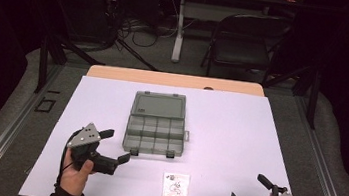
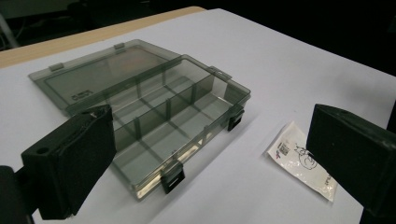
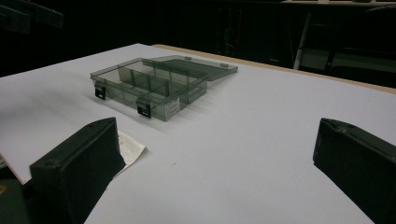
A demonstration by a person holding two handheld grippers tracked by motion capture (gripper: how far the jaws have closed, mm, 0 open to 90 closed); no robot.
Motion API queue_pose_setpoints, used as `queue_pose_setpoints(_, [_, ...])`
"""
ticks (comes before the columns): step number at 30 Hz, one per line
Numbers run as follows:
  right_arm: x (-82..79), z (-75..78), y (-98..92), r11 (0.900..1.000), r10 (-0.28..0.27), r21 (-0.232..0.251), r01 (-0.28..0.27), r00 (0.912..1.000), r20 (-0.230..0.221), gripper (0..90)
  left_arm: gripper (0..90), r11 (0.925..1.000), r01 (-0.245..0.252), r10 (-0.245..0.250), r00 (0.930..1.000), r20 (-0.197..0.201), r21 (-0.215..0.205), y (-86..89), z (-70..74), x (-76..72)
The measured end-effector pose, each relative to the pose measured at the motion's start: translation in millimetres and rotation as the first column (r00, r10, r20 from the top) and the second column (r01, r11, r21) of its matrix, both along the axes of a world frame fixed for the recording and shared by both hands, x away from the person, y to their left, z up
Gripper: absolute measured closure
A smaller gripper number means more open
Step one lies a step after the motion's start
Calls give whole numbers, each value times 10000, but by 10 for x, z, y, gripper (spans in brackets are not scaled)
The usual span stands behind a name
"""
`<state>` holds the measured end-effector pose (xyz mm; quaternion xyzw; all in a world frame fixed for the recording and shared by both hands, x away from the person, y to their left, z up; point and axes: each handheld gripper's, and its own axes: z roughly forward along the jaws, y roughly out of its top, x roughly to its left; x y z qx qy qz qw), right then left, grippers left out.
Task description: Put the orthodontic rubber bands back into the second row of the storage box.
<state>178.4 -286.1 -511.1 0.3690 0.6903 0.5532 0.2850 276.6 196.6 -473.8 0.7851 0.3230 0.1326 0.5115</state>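
A smoky transparent compartment box [image 1: 154, 133] lies open in the middle of the white sheet, its lid [image 1: 158, 105] flat behind it. Its compartments [image 2: 175, 114] look empty, and two black latches [image 2: 172, 180] hang at the front. A small white printed packet [image 1: 175, 187] lies flat in front of the box, also the packet [image 2: 303, 161] between the left jaws' view. My left gripper [image 1: 115, 146] stands open just left of the box's front corner, held by a hand. My right gripper [image 1: 251, 190] stands open at the sheet's near right, with nothing between its fingers. The box [image 3: 149, 86] sits far ahead of it.
The white sheet [image 1: 239, 131] covers a wooden table [image 1: 174, 80]. Beyond it stand a folding chair [image 1: 242, 43], a table leg and cables on the floor. Grey padding with metal rails borders both sides.
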Motion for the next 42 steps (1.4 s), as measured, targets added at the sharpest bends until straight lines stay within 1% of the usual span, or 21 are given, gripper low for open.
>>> queue_pose_setpoints(1, [-1,-2,2,10000,-3,14,3,10000,-35,3,6,9998,142,-141,9999,-62,100,-76,1,26])
queue_pose_setpoints(3, [0,-2,1,10000,-6,8,6,10000,-38,3,6,9995,276,-273,9995,-187,157,-148,0,55])
queue_pose_setpoints(5, [1,0,-2,10000,0,-14,0,10000,-6,3,6,9992,326,-321,9993,-211,232,-211,-4,77])
queue_pose_setpoints(8, [1,-1,-3,10000,-3,8,3,10000,-5,3,6,9977,575,-565,9979,-301,345,-289,-9,107])
queue_pose_setpoints(10, [0,0,-3,10000,-11,-4,11,10000,-21,3,6,9975,600,-588,9977,-331,365,-317,-13,115])
queue_pose_setpoints(11, [1,-2,-2,10000,8,4,-8,10000,-26,3,6,9965,723,-706,9967,-408,409,-341,-18,127])
queue_pose_setpoints(12, [5,-7,6,10000,-34,68,33,10000,43,3,6,9951,827,-802,9957,-468,547,-393,-31,146])
queue_pose_setpoints(14, [6,-7,6,10000,-40,74,40,10000,37,3,6,9942,878,-846,9950,-529,619,-418,-39,154])
queue_pose_setpoints(15, [0,-1,-1,10000,-5,-5,5,10000,-45,3,6,9934,927,-883,9939,-653,678,-467,-59,170])
queue_pose_setpoints(17, [0,0,-2,10000,-3,-16,3,10000,-19,3,6,9923,1001,-938,9920,-846,727,-516,-81,181])
queue_pose_setpoints(18, [0,0,-2,10000,-3,-21,3,10000,-17,3,6,9923,1001,-938,9920,-846,727,-516,-81,181])
queue_pose_setpoints(19, [1,0,-3,10000,4,-29,-4,10000,-15,3,6,9903,1140,-1064,9899,-932,799,-554,-101,181])
queue_pose_setpoints(20, [2,0,-3,10000,9,-36,-9,10000,-16,1,6,9893,1172,-1086,9892,-983,872,-574,-110,172])
queue_pose_setpoints(23, [2,-1,-2,10000,28,-32,-28,10000,-19,0,6,9860,1323,-1225,9878,-966,1017,-620,-133,160])
queue_pose_setpoints(25, [0,-3,5,10000,12,35,-12,10000,-32,1,6,9846,1398,-1287,9860,-1060,1051,-643,-142,153])
queue_pose_setpoints(30, [-1,-3,8,10000,34,-4,-34,10000,-71,1,6,9826,1477,-1350,9844,-1127,1129,-692,-165,151])
queue_pose_setpoints(31, [3,-6,9,10000,26,-32,-26,10000,-41,1,6,9805,1551,-1405,9827,-1207,1210,-717,-177,154])
queue_pose_setpoints(35, [7,-7,8,10000,38,-64,-38,10000,-75,1,7,9795,1556,-1384,9813,-1338,1276,-767,-202,161])
queue_pose_setpoints(38, [9,-9,9,10000,40,-35,-41,10000,-77,2,12,9785,1603,-1430,9807,-1333,1301,-796,-209,157])
queue_pose_setpoints(42, [8,-9,8,10000,18,-81,-19,10000,-42,8,50,9784,1619,-1456,9811,-1274,1287,-817,-212,165])
